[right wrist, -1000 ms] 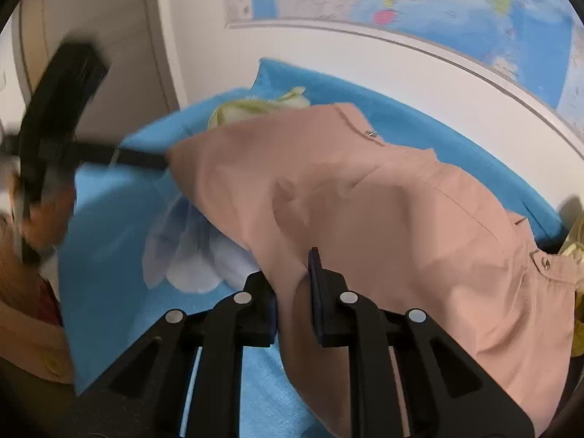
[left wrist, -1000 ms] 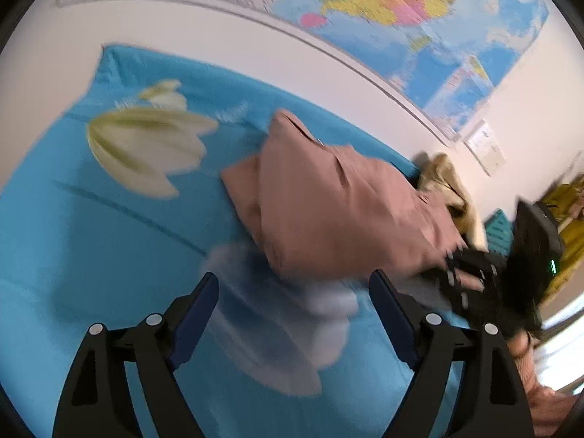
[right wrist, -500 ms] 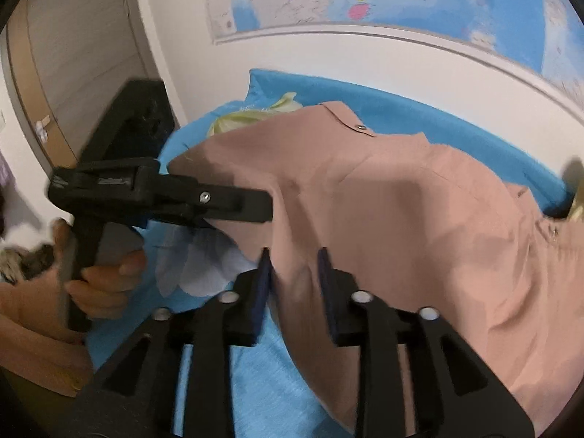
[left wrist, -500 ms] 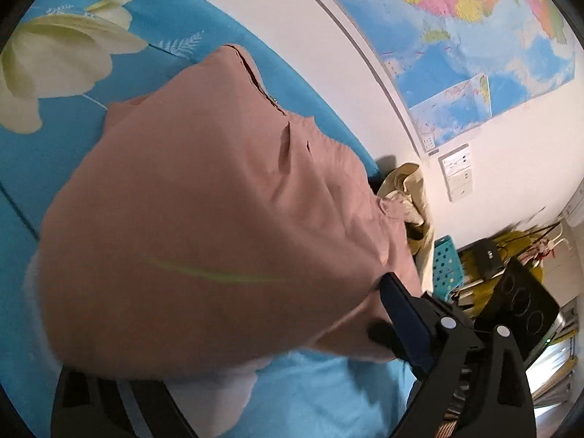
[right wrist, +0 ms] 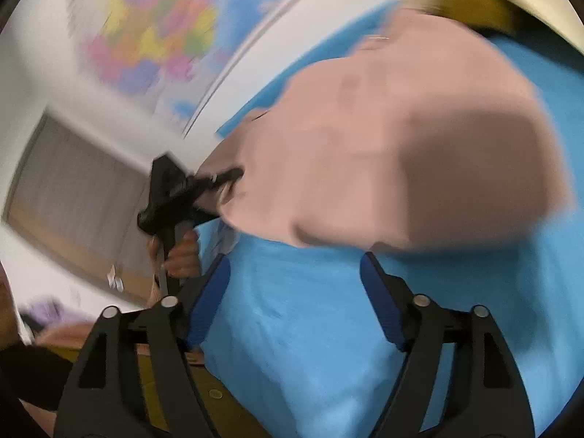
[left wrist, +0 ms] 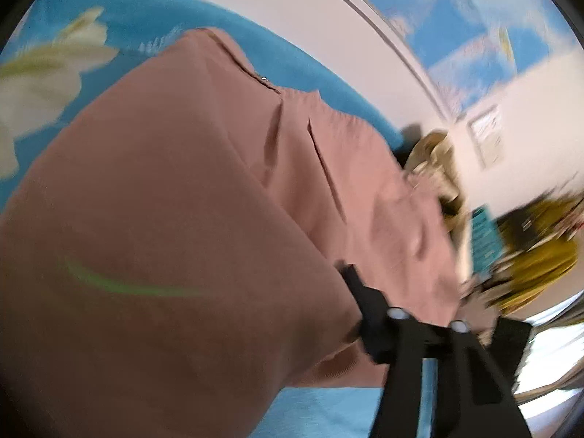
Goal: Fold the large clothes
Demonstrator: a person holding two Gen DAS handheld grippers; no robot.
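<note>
The right gripper [right wrist: 294, 299] has just been opening, nothing between its fingers; the left gripper [right wrist: 222, 179] has been closing at the pink garment [right wrist: 383, 153] edge, grip unclear. The garment lies bunched on the blue bedsheet [right wrist: 310, 328], so a clean fold probably wants both corners pinched evenly.

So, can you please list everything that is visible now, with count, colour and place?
garment: one, dusty pink, lying on the sheet
sheet: one, bright blue, under the garment
flower print: one, white, on the sheet, far left
map: one, many colours, on the wall
cloth: one, beige, beyond the garment's far end
yellow items: blurred, count unclear, far right
right claw: black with blue pads, open over the sheet, jaws just been opening, nothing between them
left claw: black, at the garment's edge, jaws just been closing, cloth between them, grip unclear
hand: one, holding the left claw
</note>
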